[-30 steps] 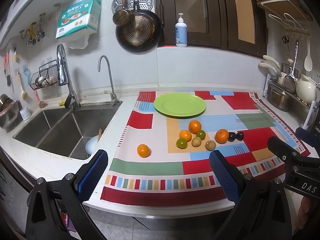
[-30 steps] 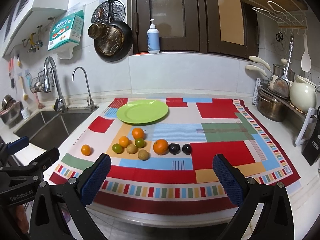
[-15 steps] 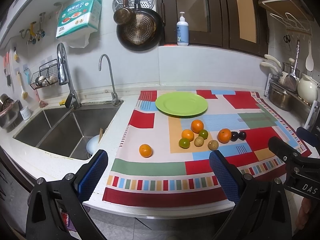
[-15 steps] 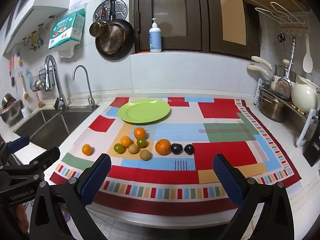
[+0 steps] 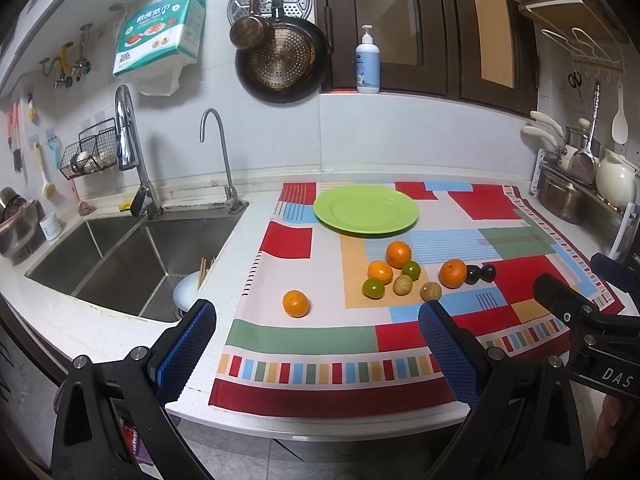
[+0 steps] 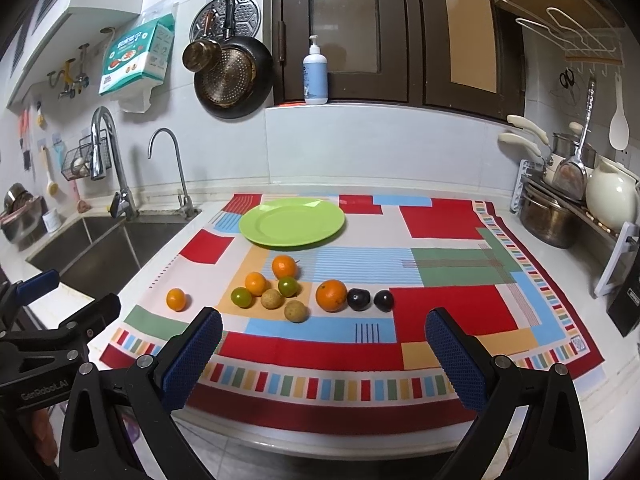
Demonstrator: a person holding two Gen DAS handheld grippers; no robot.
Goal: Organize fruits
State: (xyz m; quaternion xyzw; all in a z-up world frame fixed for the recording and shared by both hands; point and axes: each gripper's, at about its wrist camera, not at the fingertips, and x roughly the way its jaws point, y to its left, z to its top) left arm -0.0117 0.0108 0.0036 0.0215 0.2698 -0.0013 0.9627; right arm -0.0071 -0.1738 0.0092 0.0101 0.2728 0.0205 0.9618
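A patchwork cloth (image 5: 400, 344) in red, blue, green and cream covers the counter straight ahead of the claws. Ahead and to the left lies a steel double sink (image 5: 120, 256) with a tall chrome faucet (image 5: 128, 148). A dark pan (image 6: 236, 76) hangs on the far wall, a pump bottle (image 6: 315, 74) beside it. Pots (image 6: 548, 216) crowd the far right.

In the right wrist view the left tongs (image 6: 60, 312) carry white lettering "GenRobot.AI" on the black body; in the left wrist view the right tongs (image 5: 592, 276) show "DAS", cut off by the frame edge; the teal pack (image 5: 158, 36) hanging on the wall reads "200"; its other characters are too small to make out.
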